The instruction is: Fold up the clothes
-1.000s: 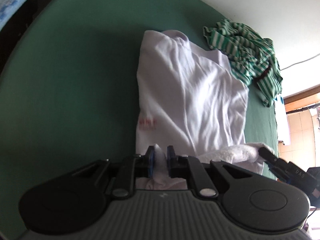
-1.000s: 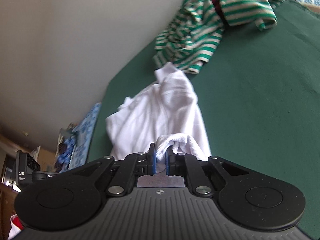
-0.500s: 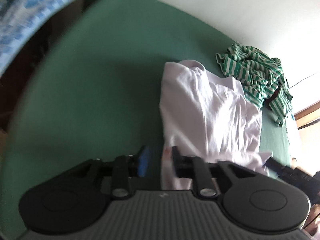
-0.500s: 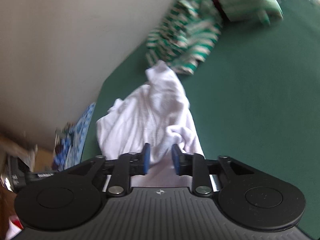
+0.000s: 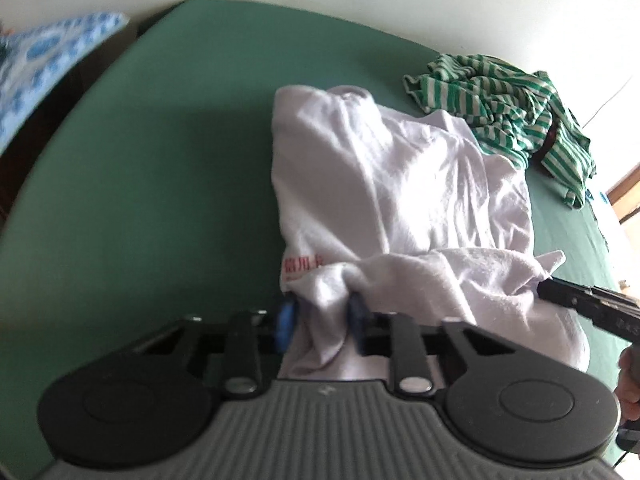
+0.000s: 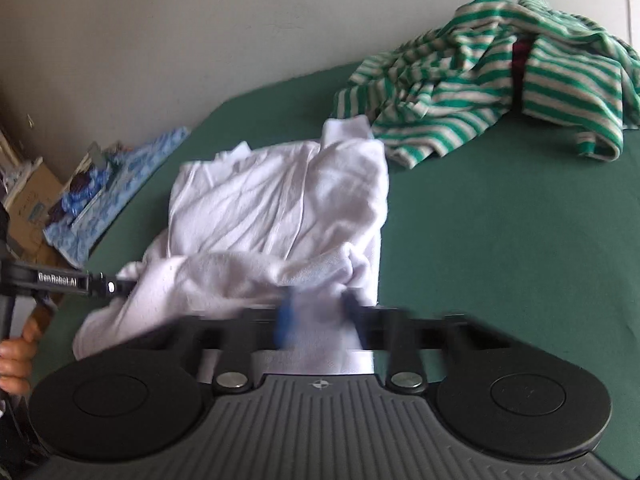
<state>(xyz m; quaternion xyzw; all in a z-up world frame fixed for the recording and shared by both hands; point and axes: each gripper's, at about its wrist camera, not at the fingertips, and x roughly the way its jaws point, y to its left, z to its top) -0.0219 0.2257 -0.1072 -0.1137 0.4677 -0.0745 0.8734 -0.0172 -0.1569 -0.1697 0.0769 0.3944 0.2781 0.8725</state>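
A white shirt (image 5: 400, 184) lies partly folded on the green bed (image 5: 160, 160), its near hem bunched up in a roll. My left gripper (image 5: 320, 320) is open, its blue pads either side of the hem's left corner. My right gripper (image 6: 318, 316) is open too, blurred, with the hem's right corner between its pads. The shirt also shows in the right wrist view (image 6: 280, 208). Each gripper shows at the edge of the other's view.
A crumpled green-and-white striped garment (image 6: 500, 72) lies beyond the shirt near the wall. A blue patterned cloth (image 5: 44, 60) and a cardboard box (image 6: 28, 200) sit off the bed's left side. Bare green sheet (image 6: 500, 240) spreads to the right.
Both grippers opened and let go of the shirt's hem. The hem has dropped onto the shirt body as a roll. Both grippers have pulled back a little.
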